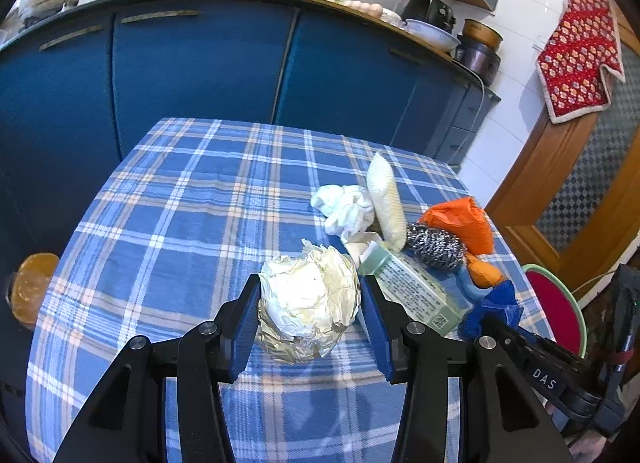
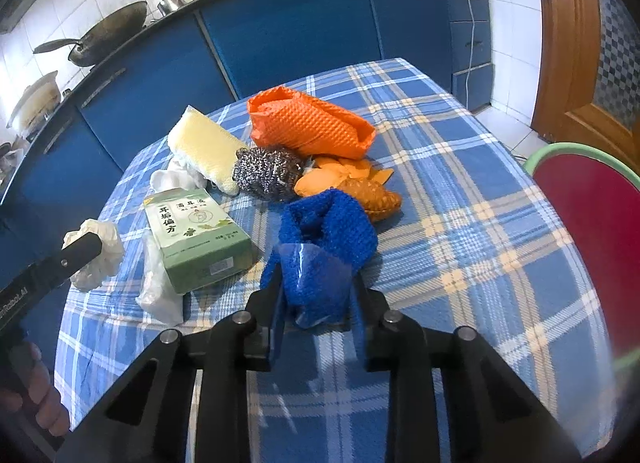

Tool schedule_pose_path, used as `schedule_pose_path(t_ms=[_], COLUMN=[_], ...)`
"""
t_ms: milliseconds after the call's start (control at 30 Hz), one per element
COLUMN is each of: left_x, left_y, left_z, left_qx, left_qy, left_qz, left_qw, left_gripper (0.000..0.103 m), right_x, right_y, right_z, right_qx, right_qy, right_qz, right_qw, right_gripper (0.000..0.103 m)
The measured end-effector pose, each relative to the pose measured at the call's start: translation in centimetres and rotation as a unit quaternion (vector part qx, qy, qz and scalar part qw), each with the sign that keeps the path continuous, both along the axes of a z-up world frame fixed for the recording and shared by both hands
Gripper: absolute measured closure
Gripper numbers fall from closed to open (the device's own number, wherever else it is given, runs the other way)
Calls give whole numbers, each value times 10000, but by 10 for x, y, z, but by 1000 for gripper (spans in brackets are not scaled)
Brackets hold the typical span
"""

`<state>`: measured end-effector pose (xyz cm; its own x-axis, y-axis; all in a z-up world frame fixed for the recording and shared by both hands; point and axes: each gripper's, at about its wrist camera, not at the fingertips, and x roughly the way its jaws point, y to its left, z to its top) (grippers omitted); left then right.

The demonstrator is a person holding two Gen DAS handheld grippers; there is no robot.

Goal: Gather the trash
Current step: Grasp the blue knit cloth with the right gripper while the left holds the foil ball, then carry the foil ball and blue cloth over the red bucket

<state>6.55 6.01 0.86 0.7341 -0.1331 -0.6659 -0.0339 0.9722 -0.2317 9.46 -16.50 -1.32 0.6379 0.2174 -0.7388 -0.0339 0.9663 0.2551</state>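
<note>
Bench [image 2: 460, 167] under a blue plaid cloth, littered with scraps.

On it lie a green carton [image 2: 198, 237], steel scourer [image 2: 266, 173], orange mesh bag [image 2: 308, 127], pale sponge [image 2: 204, 143], blue knit cloth [image 2: 332, 223], crumpled white tissue [image 1: 344, 209], a foil ball [image 1: 308, 303], and what may be orange peel [image 2: 340, 175].

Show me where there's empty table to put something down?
Bare checked tablecloth lies between the foil ball and the blue cabinets, and between the blue knitted cloth and the red stool. It's crowded around the green box and steel scourer.
</note>
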Motion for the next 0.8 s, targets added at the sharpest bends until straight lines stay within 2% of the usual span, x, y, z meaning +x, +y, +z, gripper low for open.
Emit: schedule_pose_path(t_ms=[800], left_x=[-13], left_y=[-51], left_z=[16], left_qx=[-41], left_qy=[-49], left_qz=[-684], left_qw=[9976], left_gripper=[53], right_x=[-57], right_y=[-46], right_z=[43], right_qx=[69], right_qy=[-612], right_qz=[-312], right_qw=[9976], right_gripper=[73])
